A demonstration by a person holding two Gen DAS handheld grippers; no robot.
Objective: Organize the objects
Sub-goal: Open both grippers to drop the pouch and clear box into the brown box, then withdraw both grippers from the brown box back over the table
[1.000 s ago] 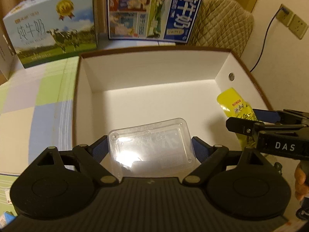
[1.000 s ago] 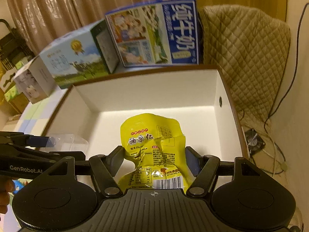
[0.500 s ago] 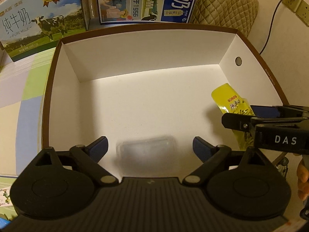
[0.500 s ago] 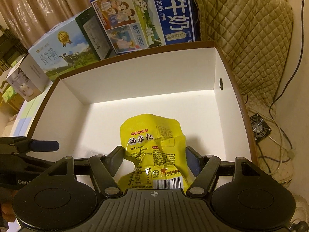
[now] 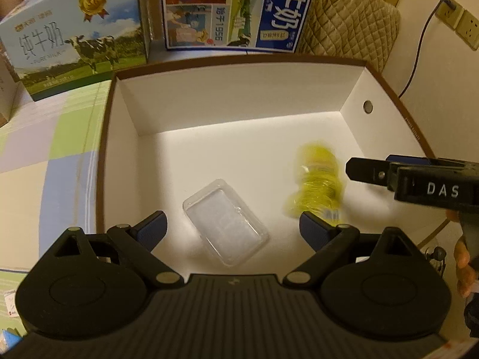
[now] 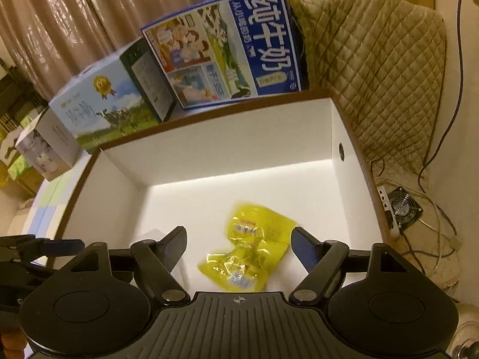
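Both tongs are hanging over the white box w/ brown rim (image 5: 103,161), tilted down into it. Left tongs (image 5: 233,229) are standing wide apart, nothing between the pads touching them; clear plastic tray (image 5: 226,224) is lying flat on the box floor below the gap, skewed diagonally, apart from both blue pads. Right tongs (image 6: 239,245) are opening at this moment, pads not pressing anything; yellow snack pouch (image 6: 250,249) is sitting crumpled on the box floor under the gap, looking blurred in the left wrist view (image 5: 317,185). Pouch is lying just right of the tray, near but not touching it. In the left view the right tongs are reaching in from the right edge as a black bar marked DAS, w/ a bit of the person's hand (image 5: 462,269) showing below it. Farther back, the box's far wall and right wall are standing bare, a small round hole in the right wall. Behind the box, on the checked table cloth (image 5: 45,137), a pale blue milk carton case (image 5: 77,39) w/ cows is standing at left and a dark blue milk case (image 5: 239,9) is leaning beside it. Quilted beige chair cover (image 6: 374,68) is showing behind the box's right corner, curtains (image 6: 74,15) at far left, wall socket (image 5: 458,21) w/ a cable at far right.
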